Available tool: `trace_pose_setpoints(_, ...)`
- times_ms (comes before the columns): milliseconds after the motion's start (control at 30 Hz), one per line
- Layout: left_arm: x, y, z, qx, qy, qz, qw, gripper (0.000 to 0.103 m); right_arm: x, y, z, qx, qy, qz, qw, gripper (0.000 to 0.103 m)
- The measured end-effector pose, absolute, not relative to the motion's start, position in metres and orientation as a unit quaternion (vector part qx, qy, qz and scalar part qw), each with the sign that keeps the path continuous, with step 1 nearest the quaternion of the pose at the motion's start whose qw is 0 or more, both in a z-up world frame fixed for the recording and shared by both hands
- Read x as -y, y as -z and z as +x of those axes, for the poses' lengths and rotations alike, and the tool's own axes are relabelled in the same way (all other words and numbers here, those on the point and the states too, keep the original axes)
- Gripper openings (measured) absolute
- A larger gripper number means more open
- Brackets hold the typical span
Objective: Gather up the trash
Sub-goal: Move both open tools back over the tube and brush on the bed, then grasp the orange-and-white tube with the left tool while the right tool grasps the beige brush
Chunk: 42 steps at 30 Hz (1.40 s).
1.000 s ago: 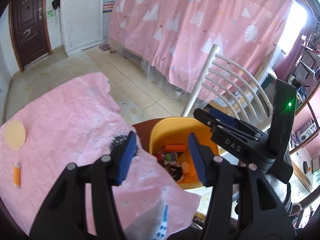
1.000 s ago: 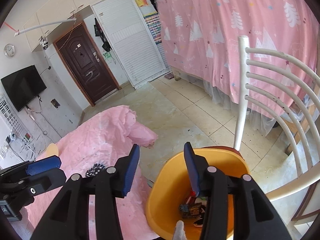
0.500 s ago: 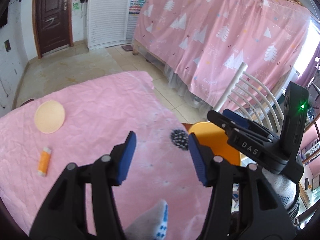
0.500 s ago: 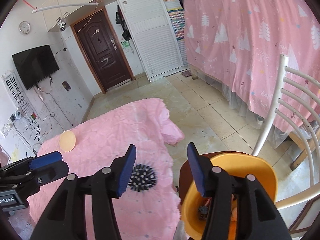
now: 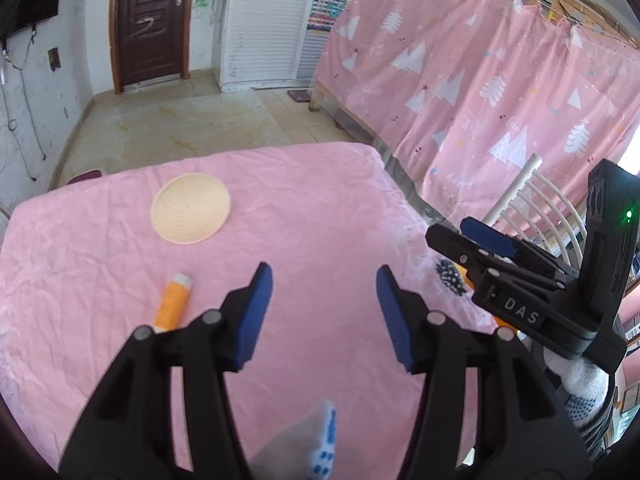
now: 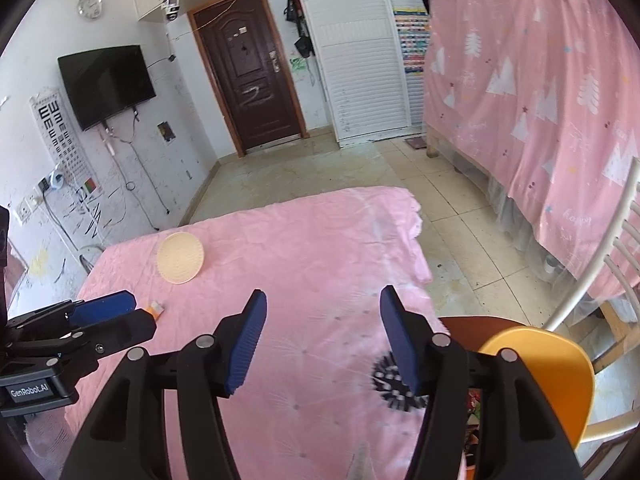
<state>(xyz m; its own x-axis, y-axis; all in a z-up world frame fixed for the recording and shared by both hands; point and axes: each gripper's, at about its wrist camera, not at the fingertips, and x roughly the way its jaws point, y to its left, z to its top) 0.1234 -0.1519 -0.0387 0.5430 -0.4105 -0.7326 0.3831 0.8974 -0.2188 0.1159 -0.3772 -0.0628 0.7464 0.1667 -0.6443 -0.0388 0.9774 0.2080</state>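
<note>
Both tools hover over the pink cloth (image 5: 320,208) with nothing in them — the left gripper (image 5: 325,306) stands parted and empty, and the right gripper (image 6: 322,338) has just been opening its jaws, bare cloth between them.

Take the orange bin (image 6: 560,364) as our marker, on the brown chair seat off the cloth's near right corner. Just beside it sits the black spiky ball (image 6: 394,386), half hidden behind the right tool's finger. Well away across the cloth lies the small orange tube (image 5: 174,300), and beyond that the round cream disc (image 5: 191,213).

The danger, as I judge it — that tube is round and may roll from a pinch that lands off-centre. The crumpled cloth could snag in the pads and drag. The flat disc offers no edge to grab.

Around them: tiled floor, dark brown door (image 6: 256,84), wall-mounted TV (image 6: 106,82), pink tree-print curtain (image 6: 540,80).
</note>
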Motion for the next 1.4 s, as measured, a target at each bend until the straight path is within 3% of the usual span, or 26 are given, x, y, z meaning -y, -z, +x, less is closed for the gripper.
trace_pose_setpoints(800,0.079,0.093,0.153,-0.477,0.150,-0.013,0.866,0.051,0.307,0.071,0.150,-0.374,-0.110,0.050,0.920,0.059)
trace_pose_setpoints(1100,0.081,0.102,0.160,-0.488,0.147,-0.010,0.861,0.042,0.295,0.074,0.159,-0.381,-0.119,0.039,0.916,0.061)
trace_pose_setpoints(1267,0.083,0.104,0.163,-0.479,0.138,0.005,0.867,0.028,0.288,0.075,0.164,-0.385,-0.125,0.032,0.914,0.062)
trace_pose_setpoints(1400,0.083,0.105,0.166,-0.477,0.143,0.000,0.867,0.027,0.281,0.077,0.169,-0.389,-0.129,0.027,0.912,0.064)
